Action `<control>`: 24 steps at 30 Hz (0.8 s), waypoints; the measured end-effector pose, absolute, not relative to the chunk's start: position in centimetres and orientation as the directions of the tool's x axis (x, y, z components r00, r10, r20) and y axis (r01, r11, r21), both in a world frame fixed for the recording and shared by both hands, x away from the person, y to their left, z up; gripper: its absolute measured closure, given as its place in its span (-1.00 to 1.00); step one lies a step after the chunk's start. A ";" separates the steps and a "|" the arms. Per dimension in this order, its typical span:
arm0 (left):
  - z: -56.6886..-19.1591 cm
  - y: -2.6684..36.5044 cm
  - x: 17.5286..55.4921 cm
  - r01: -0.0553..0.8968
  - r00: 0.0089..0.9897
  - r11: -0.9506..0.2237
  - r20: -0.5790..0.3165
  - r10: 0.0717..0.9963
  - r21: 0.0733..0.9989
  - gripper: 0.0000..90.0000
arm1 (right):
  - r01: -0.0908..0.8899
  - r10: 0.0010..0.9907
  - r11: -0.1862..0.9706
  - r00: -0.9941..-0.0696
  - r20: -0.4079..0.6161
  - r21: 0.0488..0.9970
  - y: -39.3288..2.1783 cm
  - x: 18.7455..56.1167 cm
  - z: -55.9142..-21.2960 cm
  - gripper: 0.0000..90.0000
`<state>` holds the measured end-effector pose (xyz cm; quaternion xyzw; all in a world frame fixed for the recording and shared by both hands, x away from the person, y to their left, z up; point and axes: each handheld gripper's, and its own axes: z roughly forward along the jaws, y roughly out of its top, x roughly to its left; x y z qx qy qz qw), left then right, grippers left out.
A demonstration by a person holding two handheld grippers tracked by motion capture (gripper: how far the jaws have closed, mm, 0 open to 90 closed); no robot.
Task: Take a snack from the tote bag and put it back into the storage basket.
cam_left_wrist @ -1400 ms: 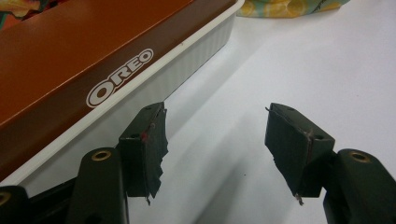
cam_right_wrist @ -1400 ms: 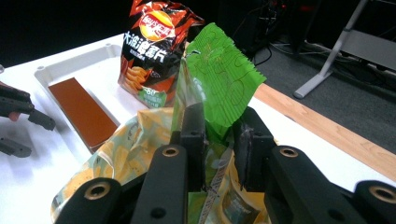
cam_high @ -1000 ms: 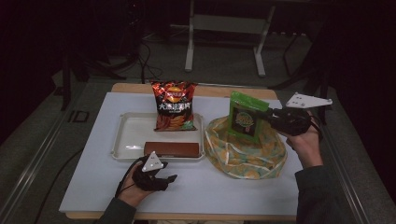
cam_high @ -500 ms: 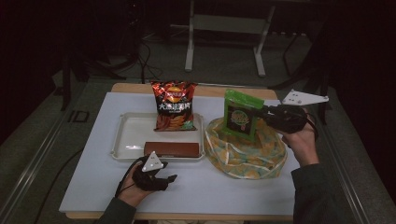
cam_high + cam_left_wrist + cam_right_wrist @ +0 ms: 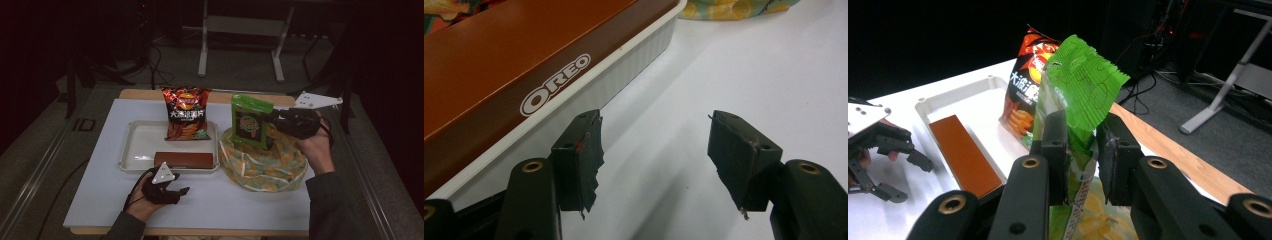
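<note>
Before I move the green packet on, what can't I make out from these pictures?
- Green packet: its lower end, right gripper view, hidden behind the right gripper.
- Patterned cloth bag: its inside, high view, hidden by the packet and folds.
- Oreo box: far end, left gripper view, cut off by the edge.

Open tool [image 5: 654,150] beside Oreo box [image 5: 499,65] in tray [image 5: 624,75]

A black tool [image 5: 182,191] is seen at the near left, a black tool [image 5: 272,120] at the far right. Each is topped by a pale three-cornered plate with small dots. Brass-ringed screw holes are set in the jaw arms; frayed black pads [image 5: 591,150] are fitted. Dark sleeves are worn.
</note>
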<state>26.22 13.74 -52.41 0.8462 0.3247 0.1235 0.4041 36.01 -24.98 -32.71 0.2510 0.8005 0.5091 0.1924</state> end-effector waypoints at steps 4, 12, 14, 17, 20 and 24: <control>-52.4 13.8 26.3 0.452 0.756 -0.461 -0.054 0.652 0.763 -0.15 | 0.200 0.592 0.362 -0.804 -0.059 0.910 -24.4 36.1 -32.6 0.68; -52.4 13.9 26.3 0.453 0.756 -0.462 -0.054 0.652 0.763 -0.15 | 0.190 0.579 0.371 -0.813 -0.067 0.909 -23.1 36.3 -32.5 0.68; -52.4 13.9 26.3 0.453 0.756 -0.457 -0.058 0.652 0.765 -0.15 | 0.187 0.574 0.374 -0.816 -0.068 0.908 -22.7 36.3 -32.4 0.68; -52.4 13.8 26.3 0.452 0.756 -0.456 -0.059 0.652 0.766 -0.15 | 0.183 0.566 0.377 -0.821 -0.070 0.908 -22.1 36.4 -32.4 0.68; -52.4 13.9 26.3 0.453 0.756 -0.456 -0.059 0.652 0.766 -0.15 | 0.177 0.558 0.380 -0.826 -0.073 0.908 -21.4 36.5 -32.3 0.68; -52.4 13.9 26.3 0.452 0.757 -0.457 -0.058 0.651 0.766 -0.15 | 0.170 0.546 0.394 -0.834 -0.081 0.903 -20.5 36.6 -32.3 0.68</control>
